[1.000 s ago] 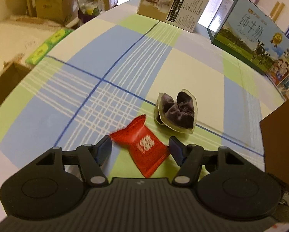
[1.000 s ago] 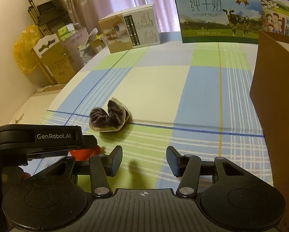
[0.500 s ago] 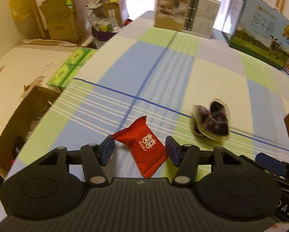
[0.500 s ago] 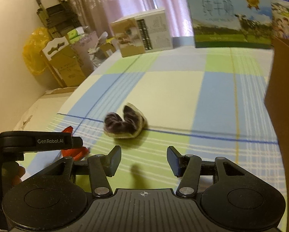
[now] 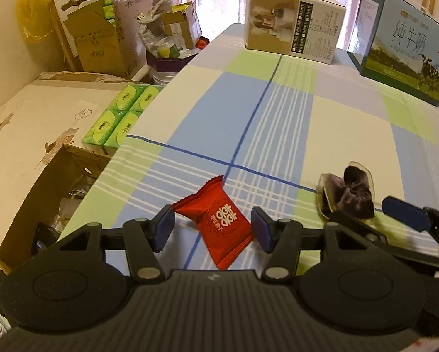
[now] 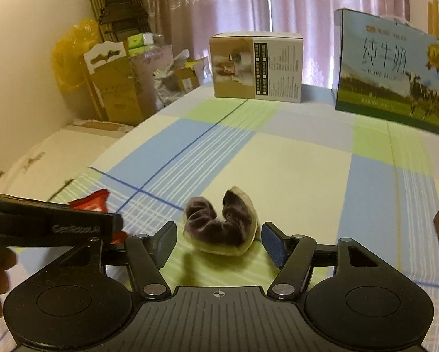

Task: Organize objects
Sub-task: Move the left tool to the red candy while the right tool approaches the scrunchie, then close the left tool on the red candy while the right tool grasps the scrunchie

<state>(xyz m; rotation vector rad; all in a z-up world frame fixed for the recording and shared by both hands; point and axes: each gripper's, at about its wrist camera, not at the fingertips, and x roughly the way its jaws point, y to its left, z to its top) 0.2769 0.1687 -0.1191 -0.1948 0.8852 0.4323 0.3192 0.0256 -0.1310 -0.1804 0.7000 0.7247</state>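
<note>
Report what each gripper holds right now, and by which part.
The left gripper holds the red candy packet across its middle, by its side edges. The right gripper holds nothing: its jaws stand open around the dark scrunchie, not pressing.

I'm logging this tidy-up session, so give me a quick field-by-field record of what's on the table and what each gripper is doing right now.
surface: checked tablecloth
left gripper: pads touching the red candy packet at both sides
right gripper: open, jaws have just been opening, straddling the dark scrunchie in its clear packet, pads not touching it
packet positions: candy packet lies left of the scrunchie, apart from it
far edge: beige box and blue milk carton box, both upright
beside the table: green tissue packs, cardboard boxes
</note>
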